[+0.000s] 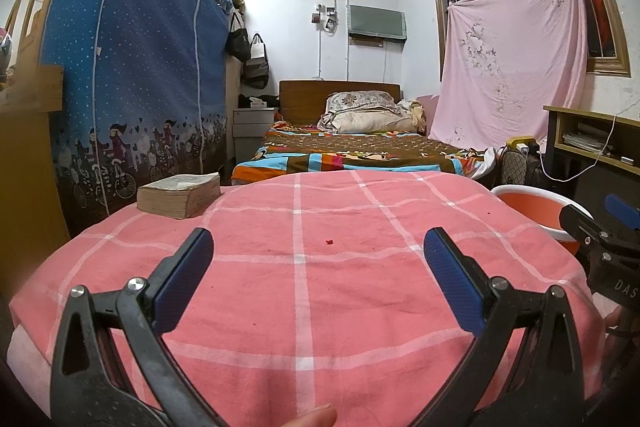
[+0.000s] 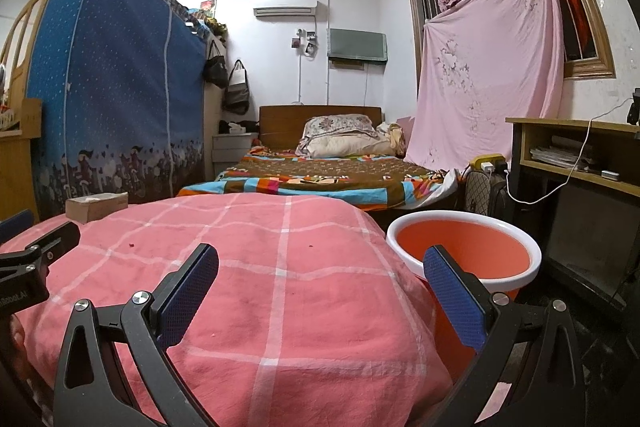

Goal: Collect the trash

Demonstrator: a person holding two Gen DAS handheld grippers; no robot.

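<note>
A pink checked cloth [image 1: 360, 291] covers the table in front of me. A tiny red scrap [image 1: 329, 241] lies on it, ahead of my left gripper [image 1: 319, 251], which stands open and holds nothing. In the right wrist view two small red specks [image 2: 131, 245] [image 2: 310, 246] dot the cloth [image 2: 280, 307]. My right gripper [image 2: 320, 267] is open too, over the cloth's right side. An orange bin [image 2: 464, 247] with a white rim stands just right of the table, behind the right finger. The same bin [image 1: 532, 211] shows at the right of the left wrist view, with the right gripper [image 1: 608, 231] before it.
A thick old book [image 1: 180, 195] lies at the table's far left corner. Behind are a bed [image 1: 352, 147] with a patterned quilt, a blue fabric wardrobe [image 1: 132, 67] on the left, and a desk [image 2: 580, 155] with a white cable on the right.
</note>
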